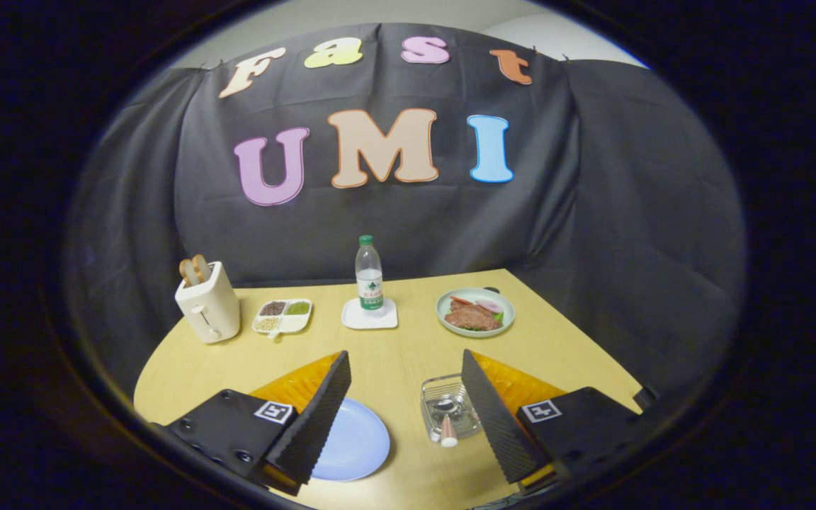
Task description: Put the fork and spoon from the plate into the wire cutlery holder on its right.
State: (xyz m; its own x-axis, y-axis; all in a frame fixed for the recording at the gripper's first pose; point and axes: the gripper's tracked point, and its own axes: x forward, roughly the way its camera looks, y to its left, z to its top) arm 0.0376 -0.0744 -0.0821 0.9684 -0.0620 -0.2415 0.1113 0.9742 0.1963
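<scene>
Cutlery (447, 425) stands handle-up in the wire cutlery holder (433, 391), at 3 o'clock from the blue plate (355, 443). Gripper (402, 407) fingers spread wide, holding nothing.

Matt wooden table (408, 354), wire metal holder (443, 404), ribbed fingers (319, 418)

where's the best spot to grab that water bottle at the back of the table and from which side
Take the water bottle around its labelled middle, coming in level from the front. It stands upright on a white coaster, round-bodied, with room on both sides. The claw is open, with the blue plate and wire holder between its fingers.
</scene>
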